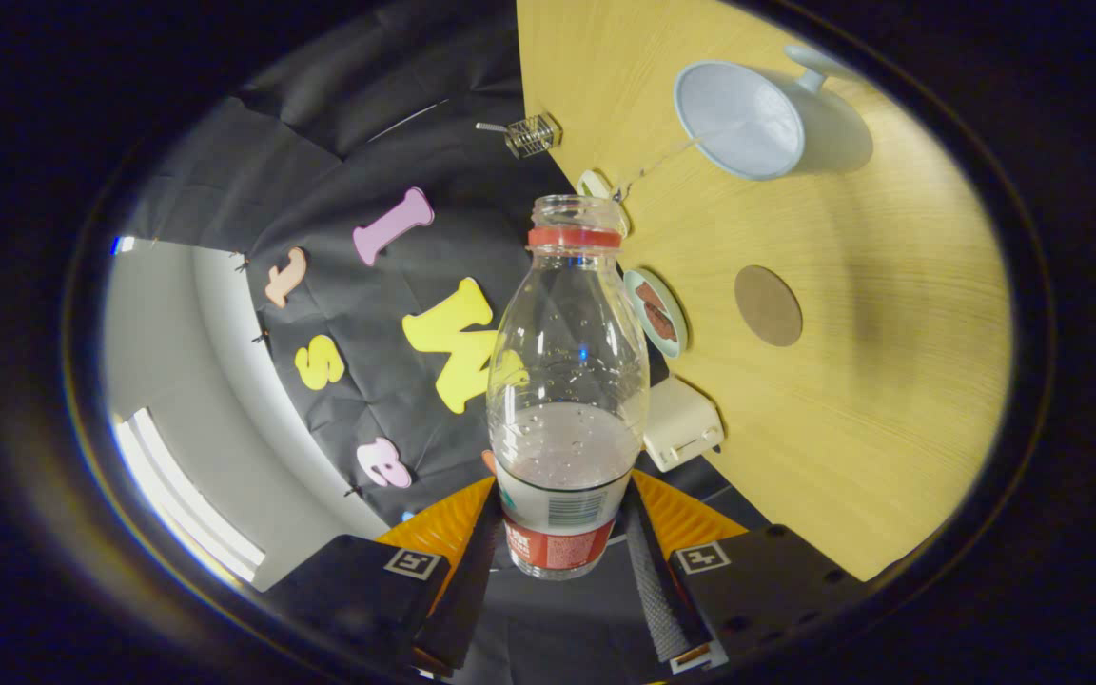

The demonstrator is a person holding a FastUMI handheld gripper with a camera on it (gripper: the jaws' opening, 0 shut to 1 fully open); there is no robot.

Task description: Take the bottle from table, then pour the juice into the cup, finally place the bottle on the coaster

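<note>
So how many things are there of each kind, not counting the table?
Bottle, held between the fingers: 1
Cup: 1
Round coaster: 1
Small plate: 1
Pale box: 1
Wire basket: 1
Total: 6

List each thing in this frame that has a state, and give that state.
bottle: uncapped, held between the fingers, some liquid left near its base, rolled sideways relative to the table.
hand-held gripper: shut on the bottle, both fingers pressing its labelled lower part.
cup: beyond the bottle's mouth on the table, inside looks pale; contents hard to tell.
coaster: bare, nothing on it.
</note>
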